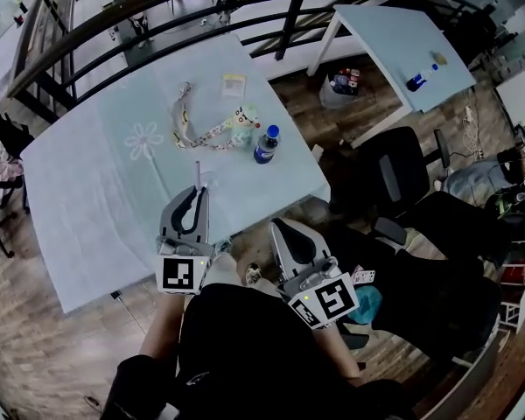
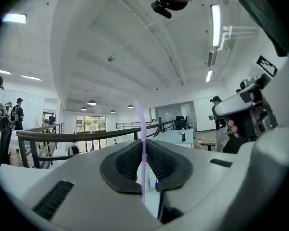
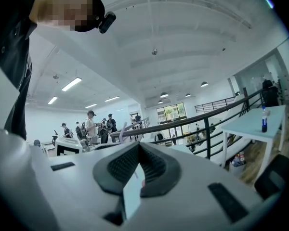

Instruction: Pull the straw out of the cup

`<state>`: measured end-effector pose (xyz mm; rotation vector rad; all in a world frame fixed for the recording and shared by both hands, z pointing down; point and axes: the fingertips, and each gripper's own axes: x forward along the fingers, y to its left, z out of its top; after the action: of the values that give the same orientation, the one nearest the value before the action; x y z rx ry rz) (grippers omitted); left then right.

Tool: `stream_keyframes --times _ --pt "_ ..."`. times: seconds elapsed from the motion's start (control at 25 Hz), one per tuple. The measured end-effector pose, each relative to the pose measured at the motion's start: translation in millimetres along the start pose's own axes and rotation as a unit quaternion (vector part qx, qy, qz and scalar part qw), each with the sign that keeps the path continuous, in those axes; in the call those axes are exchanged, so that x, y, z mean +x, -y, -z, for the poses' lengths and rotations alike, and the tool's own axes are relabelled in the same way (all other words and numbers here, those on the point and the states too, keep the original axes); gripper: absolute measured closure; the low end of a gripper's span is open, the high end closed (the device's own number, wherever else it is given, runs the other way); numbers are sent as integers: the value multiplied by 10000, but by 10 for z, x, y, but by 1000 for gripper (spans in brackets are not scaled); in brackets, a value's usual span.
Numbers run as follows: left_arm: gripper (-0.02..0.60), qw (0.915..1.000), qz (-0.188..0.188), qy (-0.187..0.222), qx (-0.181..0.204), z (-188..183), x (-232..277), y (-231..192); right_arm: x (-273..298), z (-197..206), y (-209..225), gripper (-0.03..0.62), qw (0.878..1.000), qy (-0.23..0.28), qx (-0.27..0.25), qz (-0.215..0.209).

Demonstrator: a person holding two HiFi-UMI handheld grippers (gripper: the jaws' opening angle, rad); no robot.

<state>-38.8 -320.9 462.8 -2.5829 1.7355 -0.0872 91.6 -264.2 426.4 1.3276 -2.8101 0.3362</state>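
1. Straw [image 2: 140, 121]: it stands upright between the pads [image 2: 125, 165] of the left gripper [image 2: 144, 153], whose jaws are closed on it. It is held over the near part of the table [image 1: 96, 191]. Its lower end hangs bare just below the pads with no cup around it, so I judge it to be out.
2. It is a thin, straight, pale lilac tube, smooth and slightly see-through. The pads are black, ribbed and curved, set in a smooth grey shell.
3. The hold is narrow on a slick, light tube. A jolt or a slack squeeze could let it slide or swing, and a harder squeeze could flatten or kink it.
4. Further right, the table top is matte pale blue with a faint flower drawing [image 1: 144, 140]. A patterned strap [image 1: 192, 129] lies on it in a loose curl, and a small bottle [image 1: 264, 144] with a blue cap stands there. Laying the straw down carelessly could tip that bottle.
5. The right gripper [image 3: 137, 150] is off the table's front edge with its jaws drawn together at the tips. A pale flat patch shows in the gap lower down. It may be cup wall or table beyond; I cannot tell which.
6. I cannot pick out the cup in any view. If it stands loose near the table edge, a passing gripper could knock it off.
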Motion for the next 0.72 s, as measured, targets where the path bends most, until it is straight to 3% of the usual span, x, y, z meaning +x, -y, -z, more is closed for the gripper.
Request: stream_keyframes --times 0.28,0.56,0.72 --pt "545 9995 -192 230 -69 -360 -549 375 -385 6 -155 588 9991 61 -58 -425" --pt "545 9977 -328 375 -468 -492 -1144 689 -692 103 -374 588 9967 50 -101 -804" --pt "545 9965 -519 424 -489 -558 -1496 839 -816 129 -530 588 9941 28 -163 -1074"
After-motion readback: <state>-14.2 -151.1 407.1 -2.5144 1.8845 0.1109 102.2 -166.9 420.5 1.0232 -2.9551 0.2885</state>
